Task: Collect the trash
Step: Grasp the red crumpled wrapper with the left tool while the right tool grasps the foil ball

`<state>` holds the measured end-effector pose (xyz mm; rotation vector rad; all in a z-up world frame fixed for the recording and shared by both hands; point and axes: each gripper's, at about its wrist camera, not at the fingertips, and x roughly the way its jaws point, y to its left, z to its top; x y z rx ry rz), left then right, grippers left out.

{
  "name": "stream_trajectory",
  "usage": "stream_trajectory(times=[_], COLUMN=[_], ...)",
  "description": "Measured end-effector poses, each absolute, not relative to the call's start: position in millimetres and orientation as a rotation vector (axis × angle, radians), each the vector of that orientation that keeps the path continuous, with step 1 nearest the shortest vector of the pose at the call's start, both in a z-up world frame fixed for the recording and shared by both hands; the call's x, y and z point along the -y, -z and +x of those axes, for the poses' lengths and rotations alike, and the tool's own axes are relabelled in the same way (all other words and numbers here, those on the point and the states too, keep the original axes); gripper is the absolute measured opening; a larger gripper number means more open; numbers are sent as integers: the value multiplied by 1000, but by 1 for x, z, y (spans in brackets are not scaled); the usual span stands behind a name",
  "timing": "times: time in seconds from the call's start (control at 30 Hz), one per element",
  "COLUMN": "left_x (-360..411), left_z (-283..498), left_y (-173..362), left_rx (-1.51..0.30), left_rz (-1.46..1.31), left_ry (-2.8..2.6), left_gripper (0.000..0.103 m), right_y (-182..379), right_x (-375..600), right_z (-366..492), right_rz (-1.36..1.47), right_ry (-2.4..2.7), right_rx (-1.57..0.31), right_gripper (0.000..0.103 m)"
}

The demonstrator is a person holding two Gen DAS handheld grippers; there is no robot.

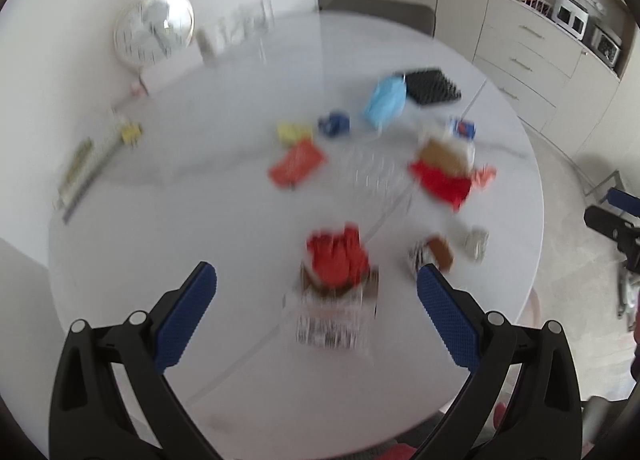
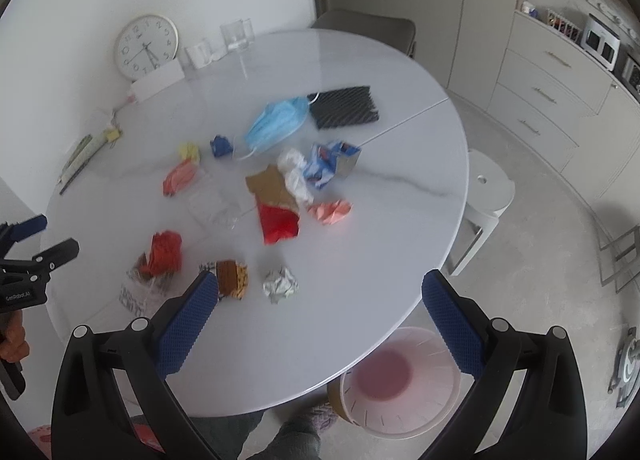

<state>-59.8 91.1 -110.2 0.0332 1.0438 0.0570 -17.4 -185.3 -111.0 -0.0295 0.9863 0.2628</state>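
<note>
Trash lies scattered on a round white table [image 2: 360, 320]: a red wrapper on clear barcode plastic [image 2: 164, 252], a brown-orange wrapper [image 2: 232, 278], a foil ball [image 2: 280, 284], a red-and-brown packet [image 2: 276, 207], a blue face mask [image 2: 276, 123] and several crumpled papers. A pink bin [image 2: 400, 380] stands on the floor under the table's near edge. My left gripper [image 1: 316, 292] is open, above the red wrapper [image 1: 338, 264]; that view is blurred. My right gripper [image 2: 320, 300] is open and empty, above the near table edge. The left gripper [image 2: 36, 248] shows at the right view's left edge.
A wall clock [image 2: 146, 45], glasses [image 2: 238, 35] and a white box [image 2: 158, 79] stand at the table's far side. A black ridged mat [image 2: 344, 105] lies beside the mask. A white stool [image 2: 488, 187] and grey chair [image 2: 368, 25] stand by the table; cabinets line the right wall.
</note>
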Motion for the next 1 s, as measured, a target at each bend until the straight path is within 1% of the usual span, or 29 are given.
stream_trajectory(times=[0.17, 0.33, 0.47, 0.63, 0.7, 0.73, 0.8, 0.83, 0.87, 1.0], left_x=[-92, -88, -89, -94, -94, -94, -93, -94, -94, -92], left_z=[-75, -71, -61, -53, -49, -44, -36, -30, -26, -5], left_y=[145, 177, 199, 206, 201, 198, 197, 196, 196, 197], left_rx=[-1095, -1140, -1172, -1196, -1178, -1169, -1163, -1162, -1164, -1169], left_rz=[22, -8, -32, -54, -68, -56, -34, -26, -26, -19], left_ry=[-82, -78, -74, -70, -33, -18, -1, 11, 21, 85], left_gripper=[96, 96, 96, 96, 96, 96, 96, 96, 96, 96], right_y=[138, 164, 176, 192, 200, 205, 214, 217, 220, 233], right_x=[185, 184, 179, 172, 166, 160, 150, 146, 141, 133], right_z=[-21, -17, -16, -4, 4, 9, 18, 20, 23, 32], right_rz=[-43, -59, -90, -83, -64, -60, -43, -36, -31, 1], right_ry=[-318, -348, -358, -350, -346, -337, -323, -316, -302, -231], right_rx=[-1024, -1084, -1091, -1110, -1117, -1131, -1155, -1159, -1165, -1201], right_gripper=[101, 101, 101, 101, 95, 88, 83, 77, 75, 71])
